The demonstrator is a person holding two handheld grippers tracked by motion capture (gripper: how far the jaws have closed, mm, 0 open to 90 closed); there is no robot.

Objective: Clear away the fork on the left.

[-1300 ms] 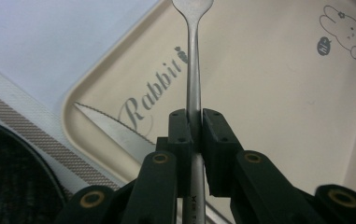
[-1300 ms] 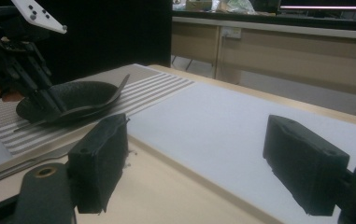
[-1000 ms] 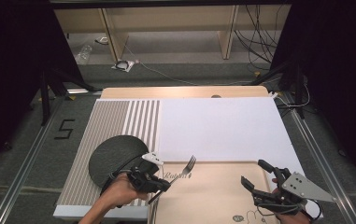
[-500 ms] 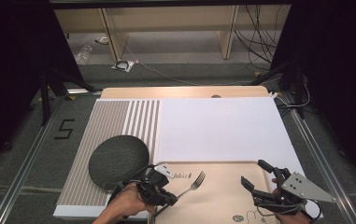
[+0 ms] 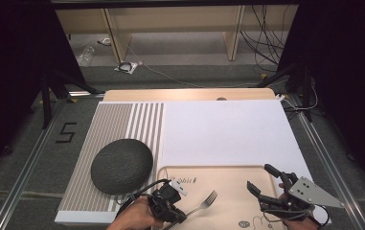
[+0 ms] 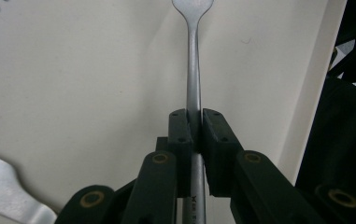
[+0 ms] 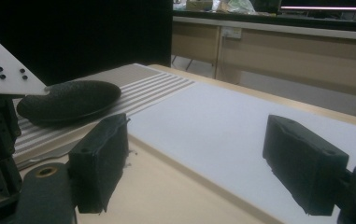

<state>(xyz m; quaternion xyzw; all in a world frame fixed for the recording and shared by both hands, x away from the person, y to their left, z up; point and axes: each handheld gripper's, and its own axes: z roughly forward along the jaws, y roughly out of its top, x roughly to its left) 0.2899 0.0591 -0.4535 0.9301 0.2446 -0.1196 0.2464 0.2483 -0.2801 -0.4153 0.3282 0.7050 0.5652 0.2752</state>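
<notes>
A metal fork point(image 5: 205, 203) points up and to the right over a cream tray point(image 5: 228, 177) at the near edge of the table. My left gripper point(image 5: 172, 209) is shut on the fork's handle. In the left gripper view the two pads point(image 6: 181, 135) clamp the fork handle point(image 6: 193, 70), and the tines reach out over the tray point(image 6: 73, 70). At the tray's right end my right gripper point(image 5: 262, 176) stands open with nothing between its fingers. The right gripper view shows its gripper point(image 7: 199, 163) gaping wide above the tray's edge.
A dark grey domed round object point(image 5: 121, 165) lies on the striped mat point(image 5: 118, 120) left of the tray, and it appears as the dome point(image 7: 68, 100) in the right gripper view. A white sheet point(image 5: 223, 132) covers the table's middle and right. Floor, cables and shelving lie beyond.
My left gripper has carried the fork from beside the dark dome toward the near edge and a little right, lower over the tray. The right gripper has stayed put.
</notes>
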